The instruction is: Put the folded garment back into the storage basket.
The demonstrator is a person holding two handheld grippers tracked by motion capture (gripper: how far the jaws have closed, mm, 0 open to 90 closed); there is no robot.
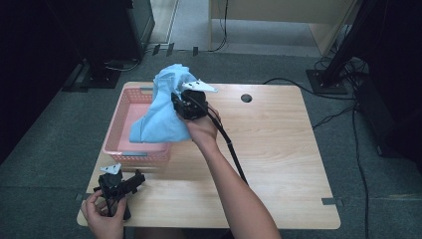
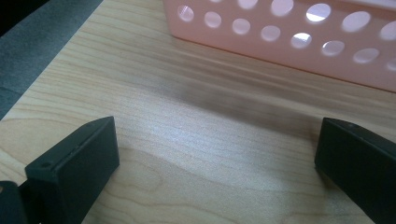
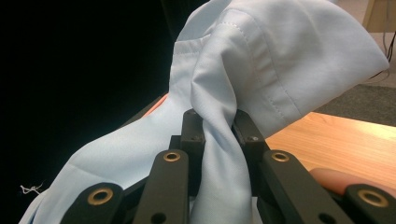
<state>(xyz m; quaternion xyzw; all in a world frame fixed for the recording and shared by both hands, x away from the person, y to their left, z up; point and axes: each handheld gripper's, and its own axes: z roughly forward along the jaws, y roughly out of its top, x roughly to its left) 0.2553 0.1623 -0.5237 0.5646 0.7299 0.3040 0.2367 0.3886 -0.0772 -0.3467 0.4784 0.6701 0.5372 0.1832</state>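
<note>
Gripping a fold of light blue cloth, the right claw had its two black jaws drawn tight together, the fabric pinched between them and bunched up into a peak above the tips. In the high view the same right claw was held up over the near right corner of the pink basket, with the light blue cloth draped from it: the upper part rose over the claw, while the lower part hung down to the left and spread into the basket. The right hand came in behind the claw, its forearm running diagonally up from the bottom edge of the view, and the black cable trailed back along the arm across the wooden worktop.

The left claw sat low at the near left corner of the worktop, held by the left hand, just in front of the basket. In the left gripper view its jaws stood wide apart, with bare worktop between them and nothing gripped; the perforated wall of the pink basket lay a little way ahead. The cloth was well apart from this claw, up at the basket's far side.
</note>
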